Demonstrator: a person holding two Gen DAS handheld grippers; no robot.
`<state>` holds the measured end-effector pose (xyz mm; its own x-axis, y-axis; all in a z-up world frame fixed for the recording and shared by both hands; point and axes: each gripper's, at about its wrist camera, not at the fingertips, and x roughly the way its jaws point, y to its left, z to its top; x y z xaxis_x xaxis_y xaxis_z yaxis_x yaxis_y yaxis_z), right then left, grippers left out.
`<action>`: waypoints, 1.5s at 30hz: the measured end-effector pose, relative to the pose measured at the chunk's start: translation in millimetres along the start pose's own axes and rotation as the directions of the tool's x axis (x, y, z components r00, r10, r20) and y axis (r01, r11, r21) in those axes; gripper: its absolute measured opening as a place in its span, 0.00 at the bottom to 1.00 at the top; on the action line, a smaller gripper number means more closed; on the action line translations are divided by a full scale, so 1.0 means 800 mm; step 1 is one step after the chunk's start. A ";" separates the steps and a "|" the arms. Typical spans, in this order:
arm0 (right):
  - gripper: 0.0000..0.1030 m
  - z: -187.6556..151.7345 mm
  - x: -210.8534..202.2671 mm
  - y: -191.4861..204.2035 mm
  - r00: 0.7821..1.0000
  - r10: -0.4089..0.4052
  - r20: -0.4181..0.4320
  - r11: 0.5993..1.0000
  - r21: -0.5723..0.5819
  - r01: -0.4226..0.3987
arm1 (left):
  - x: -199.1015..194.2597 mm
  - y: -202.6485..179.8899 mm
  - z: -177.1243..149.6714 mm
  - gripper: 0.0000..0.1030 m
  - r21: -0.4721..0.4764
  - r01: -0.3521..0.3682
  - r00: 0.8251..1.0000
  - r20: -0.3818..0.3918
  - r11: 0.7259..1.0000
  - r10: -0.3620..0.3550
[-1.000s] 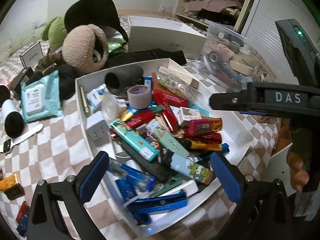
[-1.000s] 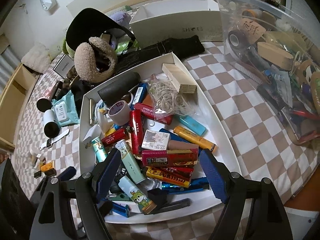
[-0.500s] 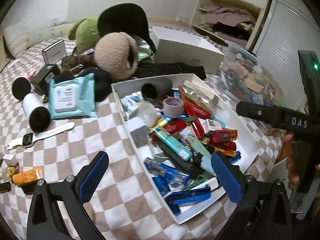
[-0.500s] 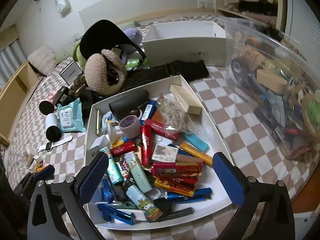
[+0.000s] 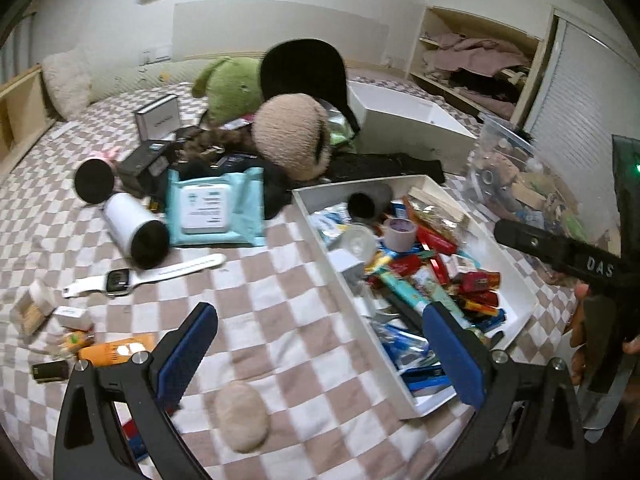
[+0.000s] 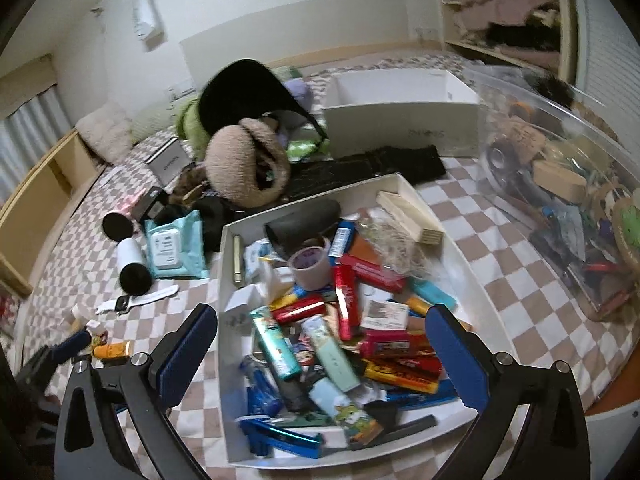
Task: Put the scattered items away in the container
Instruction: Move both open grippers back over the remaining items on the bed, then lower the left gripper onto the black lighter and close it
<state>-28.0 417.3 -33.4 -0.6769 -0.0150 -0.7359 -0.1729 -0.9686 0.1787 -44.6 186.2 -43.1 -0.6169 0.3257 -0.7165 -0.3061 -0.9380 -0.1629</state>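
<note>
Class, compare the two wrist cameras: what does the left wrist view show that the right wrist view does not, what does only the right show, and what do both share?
Only the left wrist view shows the beige oval pad on the checked cover between its fingers, and the right gripper's black handle with a hand around it.

Only the right wrist view shows the tray's blue stapler at its near edge and the gold tube along the tray's left wall.

Both show the white tray, the tape roll, the wipes pack and the watch.

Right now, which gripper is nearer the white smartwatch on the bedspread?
Left. The left gripper hovers open over the bedspread just short of the smartwatch. The right gripper, also open, sits over the white tray, with the watch well off to its left.
</note>
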 end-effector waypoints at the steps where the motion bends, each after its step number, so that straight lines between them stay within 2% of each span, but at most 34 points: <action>1: 1.00 -0.001 -0.001 0.007 1.000 0.002 0.007 1.000 -0.018 -0.002 | -0.004 0.006 0.000 1.00 -0.004 -0.007 1.000 0.003 1.000 0.007; 17: 1.00 -0.018 -0.014 0.112 0.992 0.116 0.055 0.984 -0.145 -0.107 | -0.067 0.136 -0.013 1.00 -0.127 -0.175 0.982 0.044 0.976 0.181; 22: 1.00 -0.030 -0.012 0.141 0.994 0.092 0.053 0.984 -0.156 -0.083 | -0.075 0.169 -0.026 1.00 -0.167 -0.201 0.977 0.041 0.965 0.211; 29: 1.00 -0.055 0.006 0.188 0.994 0.112 0.008 0.969 -0.220 -0.108 | -0.074 0.207 -0.043 1.00 -0.197 -0.258 0.963 0.023 0.946 0.268; 38: 1.00 -0.095 0.035 0.246 0.981 0.189 -0.044 0.943 -0.272 -0.194 | -0.061 0.268 -0.076 1.00 -0.260 -0.329 0.943 -0.034 0.908 0.332; 41: 1.00 -0.106 0.044 0.261 0.978 0.196 -0.066 0.937 -0.281 -0.207 | -0.051 0.282 -0.086 1.00 -0.254 -0.368 0.929 -0.058 0.894 0.366; 45: 1.00 -0.121 0.057 0.275 0.975 0.195 -0.106 0.930 -0.295 -0.218 | -0.034 0.296 -0.100 1.00 -0.244 -0.389 0.921 -0.100 0.888 0.376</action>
<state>-28.1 179.3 -90.8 -0.6180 -0.2297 -0.7518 0.1976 -0.9710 0.1343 -42.2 -54.6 -116.7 -0.6105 -0.0648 -0.7893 0.1457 -0.9888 -0.0315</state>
